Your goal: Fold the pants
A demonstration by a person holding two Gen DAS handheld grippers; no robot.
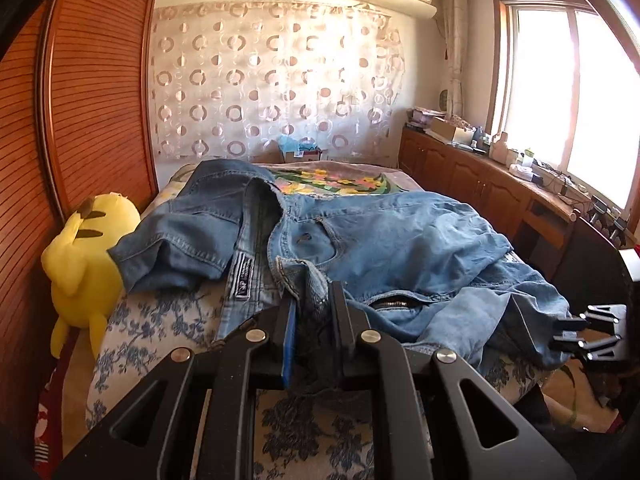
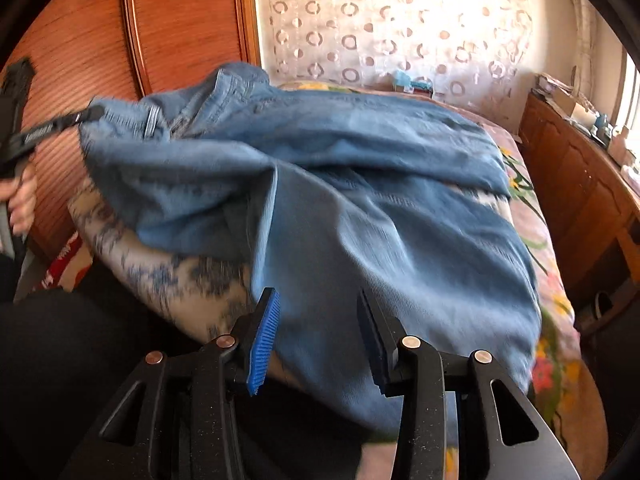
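Note:
Blue denim pants (image 1: 360,240) lie rumpled across the bed, waistband toward me, a zipper showing near the front. My left gripper (image 1: 314,300) is shut on a fold of the pants' denim at the near edge. In the right wrist view the pants (image 2: 380,220) spread over the bed, blurred. My right gripper (image 2: 316,308) is open, its blue-padded fingers over the near edge of the denim, holding nothing. The left gripper (image 2: 90,114) shows at far left in that view, clamping a corner of the pants. The right gripper (image 1: 576,332) shows at the right edge of the left wrist view.
The bed (image 1: 160,320) has a blue floral cover and a flowered blanket (image 1: 332,182). A yellow plush toy (image 1: 84,256) sits at its left against a wooden wardrobe (image 1: 80,100). A cluttered wooden cabinet (image 1: 480,176) runs under the window at right.

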